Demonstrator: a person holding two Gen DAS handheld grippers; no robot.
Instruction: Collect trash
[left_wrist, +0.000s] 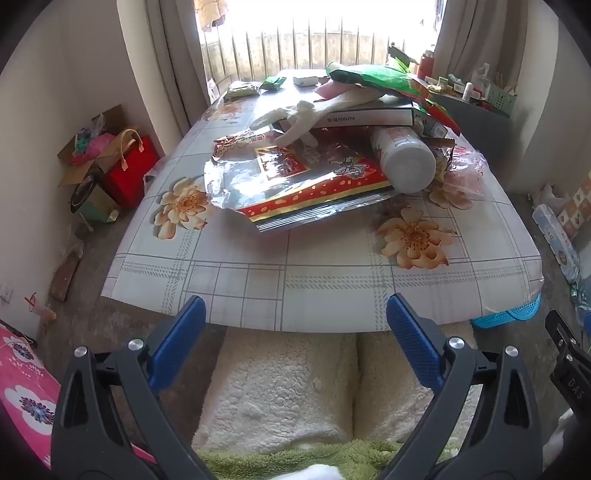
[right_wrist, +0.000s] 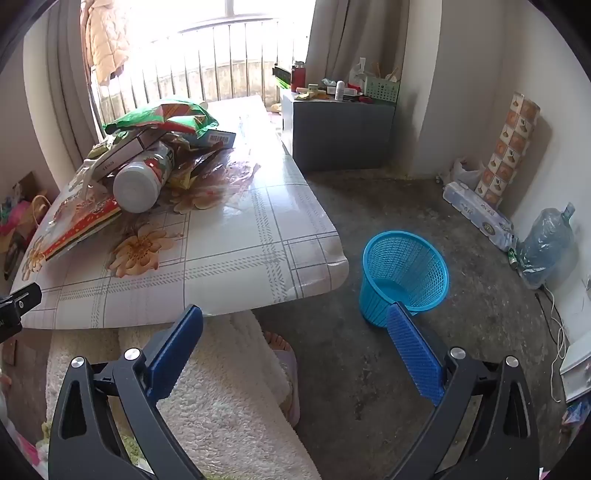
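Trash pile (left_wrist: 325, 147) sits dead ahead of my left gripper (left_wrist: 295, 328); right gripper (right_wrist: 295, 332) faces the bin (right_wrist: 404, 273); both fingers open, empty.

"KUYAN" on the flat box (left_wrist: 369, 116) edge; "DAS" on the right gripper (left_wrist: 570, 373).

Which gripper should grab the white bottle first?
Probably the left gripper: open, facing the trash pile squarely, with the white bottle ahead. The right gripper, also open, points toward the floor and blue basket.
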